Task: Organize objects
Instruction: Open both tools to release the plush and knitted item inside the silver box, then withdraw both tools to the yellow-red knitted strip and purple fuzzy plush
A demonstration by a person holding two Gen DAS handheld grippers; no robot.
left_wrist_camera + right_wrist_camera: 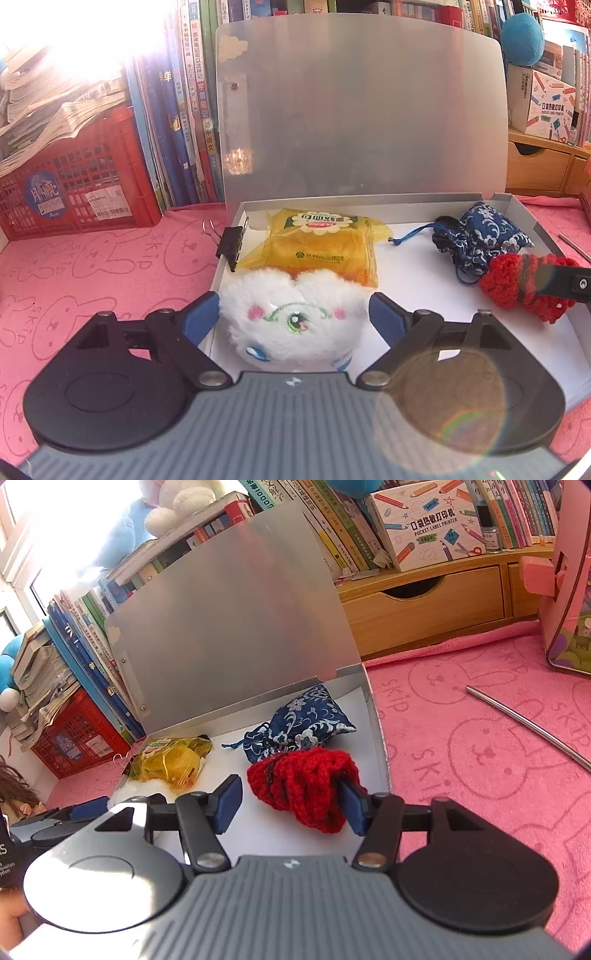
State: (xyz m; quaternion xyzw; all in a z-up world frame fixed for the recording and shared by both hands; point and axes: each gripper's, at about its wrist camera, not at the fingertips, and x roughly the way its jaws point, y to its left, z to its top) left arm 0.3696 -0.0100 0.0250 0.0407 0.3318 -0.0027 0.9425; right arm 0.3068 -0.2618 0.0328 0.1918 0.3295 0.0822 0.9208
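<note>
An open box (546, 236) lies on the tabletop (92, 266), its lid (362, 110) standing up along the far edge. In it are 4 things: a snack packet (317, 243) at the far left, a plush toy (295, 317) at the near left touching the packet, a drawstring pouch (480, 236) at the far right, and a knitted piece (517, 284) just before the pouch. A binder clip (231, 243) grips the box's left wall. A metal rod (528, 723) lies on the tabletop right of the box.
</note>
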